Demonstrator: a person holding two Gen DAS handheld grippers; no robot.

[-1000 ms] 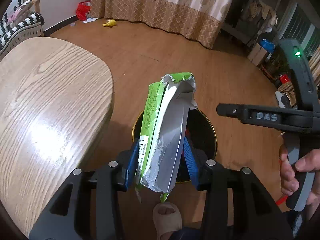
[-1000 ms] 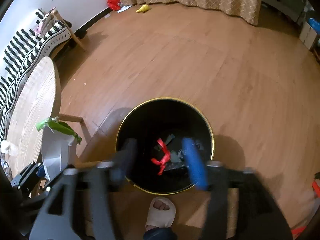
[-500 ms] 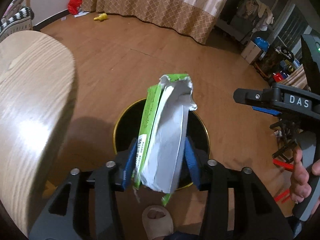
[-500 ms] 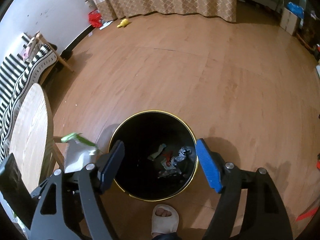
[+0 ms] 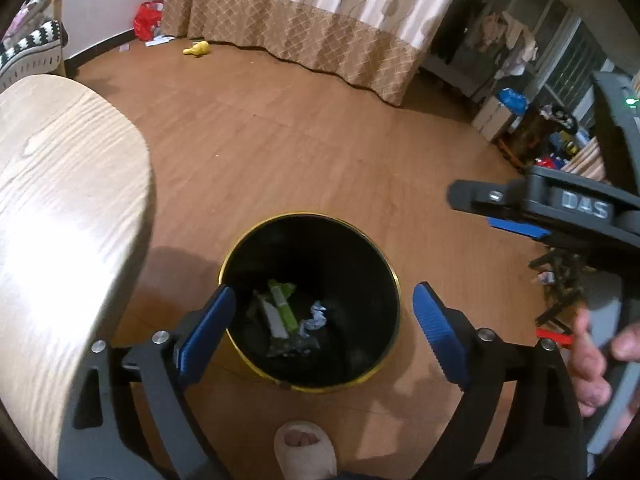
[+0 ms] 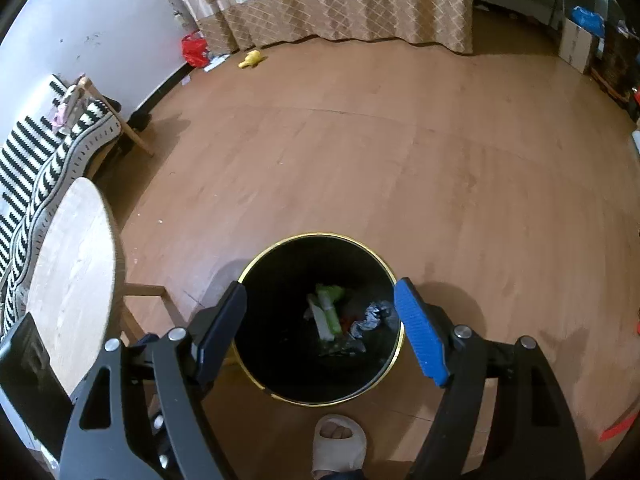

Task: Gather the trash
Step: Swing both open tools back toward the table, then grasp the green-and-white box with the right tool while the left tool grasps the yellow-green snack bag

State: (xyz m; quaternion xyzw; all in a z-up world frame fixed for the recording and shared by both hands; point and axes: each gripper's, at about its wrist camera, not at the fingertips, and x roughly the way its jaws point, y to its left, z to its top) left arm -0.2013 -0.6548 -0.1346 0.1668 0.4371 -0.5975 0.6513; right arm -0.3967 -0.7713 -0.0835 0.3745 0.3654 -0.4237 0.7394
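The drop step looks finished: both tools hang over the bin with nothing in them, so the next move, as I judge it, calls for lifting away and turning toward whatever litter is left elsewhere in the room.

Nearest in the left wrist view, the left gripper (image 5: 322,330) has its blue-padded jaws spread wide and empty. The person's pale slipper (image 5: 306,450) shows at 6 o'clock, just below it. Directly ahead, framed between the jaws, stands the round black waste bin with a gold rim (image 5: 394,276). On its floor lies the green-and-white torn wrapper (image 5: 280,308), slightly toward 11 o'clock from the jaw midpoint, well below it, with a crumpled silvery foil scrap (image 5: 316,316) just beside it at 3 o'clock.

The right gripper (image 6: 320,334) is likewise splayed and carries nothing; the wrapper sits almost under its midpoint, the foil toward 2 o'clock.

The pale round wooden table (image 5: 60,216) flanks the bin at 9 o'clock. Far off at 11 o'clock, near the curtain hem, rest a small yellow object (image 5: 197,49) and a red plastic bag (image 5: 146,20), possible next targets.
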